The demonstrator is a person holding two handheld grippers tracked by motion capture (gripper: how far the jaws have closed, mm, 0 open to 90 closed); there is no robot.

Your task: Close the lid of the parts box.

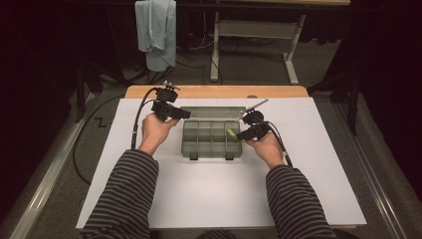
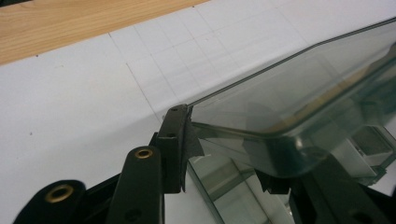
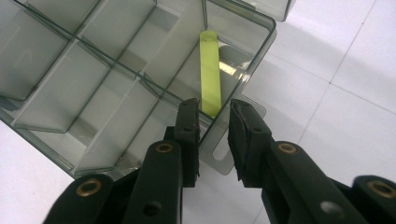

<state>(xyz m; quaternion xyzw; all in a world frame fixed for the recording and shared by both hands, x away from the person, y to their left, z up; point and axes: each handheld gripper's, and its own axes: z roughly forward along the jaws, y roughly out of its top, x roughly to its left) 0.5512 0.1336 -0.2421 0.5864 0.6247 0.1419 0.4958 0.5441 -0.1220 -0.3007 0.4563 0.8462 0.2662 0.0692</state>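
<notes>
Left gripper view: left gripper (image 2: 224, 154) clamps box lid (image 2: 289, 102) corner — right gripper (image 3: 215, 140), jaws slightly parted, straddles yellow stick (image 3: 210, 70), no contact seen.

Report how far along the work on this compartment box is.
Done: the lid is raised and the yellow-green stick sits in an end compartment of the box. In hand: the left hand-held gripper holds the lid's corner; the right hand-held gripper hovers open at the stick's near end. Left, probably: withdrawing and closing the lid.
</notes>
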